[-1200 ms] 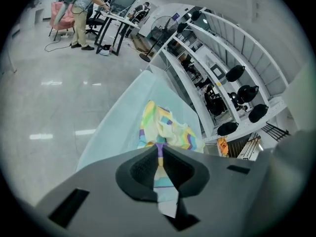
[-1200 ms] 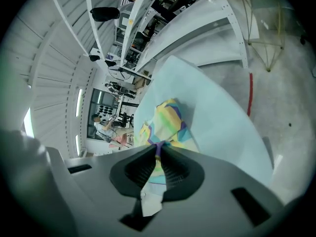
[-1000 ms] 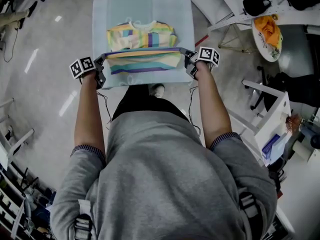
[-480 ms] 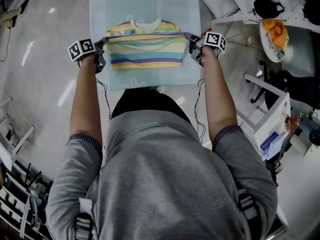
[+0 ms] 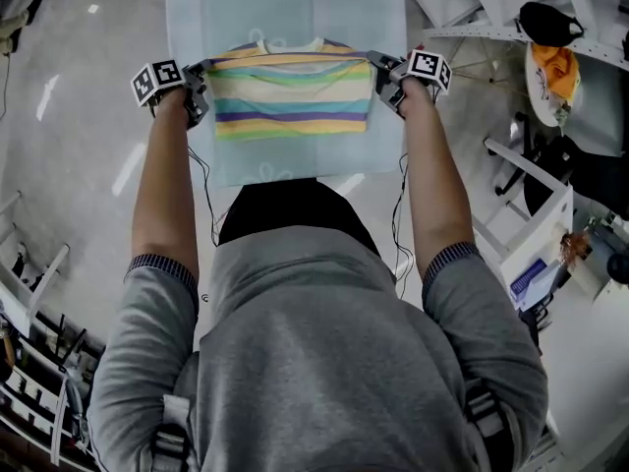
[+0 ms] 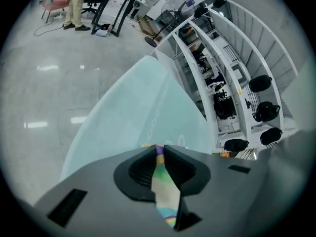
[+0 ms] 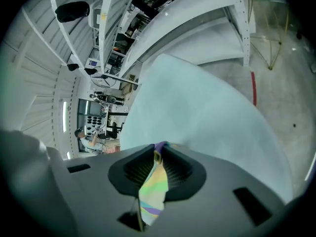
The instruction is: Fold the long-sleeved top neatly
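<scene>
Left hand-held gripper (image 5: 200, 71) | right hand-held gripper (image 5: 379, 64) | both pinch striped top (image 5: 290, 91) edges, jaws just easing apart | over table (image 5: 285, 8)

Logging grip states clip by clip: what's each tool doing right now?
Left tool: closed on the striped top, jaws just easing open, fabric between them.
Right tool: closed on the striped top's other side.

My right gripper (image 7: 159, 151) pinched the pastel-striped fabric top (image 7: 153, 189), jaws just easing open slightly, above a pale blue table (image 7: 207, 107).
</scene>
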Available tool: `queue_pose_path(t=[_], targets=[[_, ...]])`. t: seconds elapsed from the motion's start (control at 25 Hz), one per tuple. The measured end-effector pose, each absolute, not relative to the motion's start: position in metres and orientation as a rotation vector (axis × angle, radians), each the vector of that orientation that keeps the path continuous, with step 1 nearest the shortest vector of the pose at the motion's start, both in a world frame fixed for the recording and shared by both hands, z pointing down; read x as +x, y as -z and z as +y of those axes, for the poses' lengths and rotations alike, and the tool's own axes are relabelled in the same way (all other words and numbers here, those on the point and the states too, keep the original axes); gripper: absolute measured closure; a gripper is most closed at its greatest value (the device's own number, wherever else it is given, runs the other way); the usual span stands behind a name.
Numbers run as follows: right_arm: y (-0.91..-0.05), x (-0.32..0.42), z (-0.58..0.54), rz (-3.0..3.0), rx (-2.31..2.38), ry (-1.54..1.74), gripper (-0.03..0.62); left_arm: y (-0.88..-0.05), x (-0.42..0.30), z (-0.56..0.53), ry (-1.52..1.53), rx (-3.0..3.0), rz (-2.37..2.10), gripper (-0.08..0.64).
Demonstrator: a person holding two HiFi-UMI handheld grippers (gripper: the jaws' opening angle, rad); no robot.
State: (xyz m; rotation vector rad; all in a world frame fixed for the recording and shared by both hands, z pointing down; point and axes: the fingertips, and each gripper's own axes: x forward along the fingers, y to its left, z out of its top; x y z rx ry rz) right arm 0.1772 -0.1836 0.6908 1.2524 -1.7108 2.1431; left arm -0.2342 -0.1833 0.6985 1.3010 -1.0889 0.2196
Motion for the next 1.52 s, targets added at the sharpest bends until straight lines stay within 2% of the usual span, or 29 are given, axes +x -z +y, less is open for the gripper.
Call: queue_pose_path(t=[0.08, 0.16, 0.2, 0.28, 0.52, 0.76, 1.12, 1.32, 1.52], targets=[[-0.697, 0.181, -0.191, -1.7, 1.296, -2.141, 0.496, -0.702, -0.241, -0.196, -0.162, 1.28, -1.122, 0.448], [-0.701, 0.189, -0.2, -1.701, 1.36, -2.118, 0.464, -0.703, -0.248, -0.21, -0.113, 1.268, -1.156, 0.336], [-0.701, 0.193, -0.206, -1.71, 1.391, -2.101, 0.434, -0.703, -0.25, -0.217, -0.111, 1.276, -1.164, 0.327], [-0.698, 0.197, -0.216, -1.742, 1.419, -2.062, 0.379, -0.7, -0.252, -0.226, -0.163, 1.33, -1.173, 0.327], [-0.677, 0.189, -0.24, -1.893, 1.289, -1.74, 0.37, -0.671, -0.236, -0.246, -0.506, 1.746, -1.108, 0.327], [-0.64, 0.155, -0.249, -2.106, 1.031, -1.394, 0.348, -0.644, -0.194, -0.231, -0.885, 2.259, -0.811, 0.327], [-0.673, 0.131, -0.194, -1.984, 0.377, -0.538, 0.353, -0.653, -0.152, -0.177, -1.32, 2.603, -0.231, 0.327], [-0.69, 0.124, -0.177, -1.899, 0.156, -0.318, 0.381, -0.672, -0.158, -0.168, -1.52, 2.637, -0.033, 0.333], [-0.705, 0.127, -0.174, -1.817, 0.021, -0.112, 0.431, -0.693, -0.17, -0.158, -1.732, 2.654, 0.141, 0.378]])
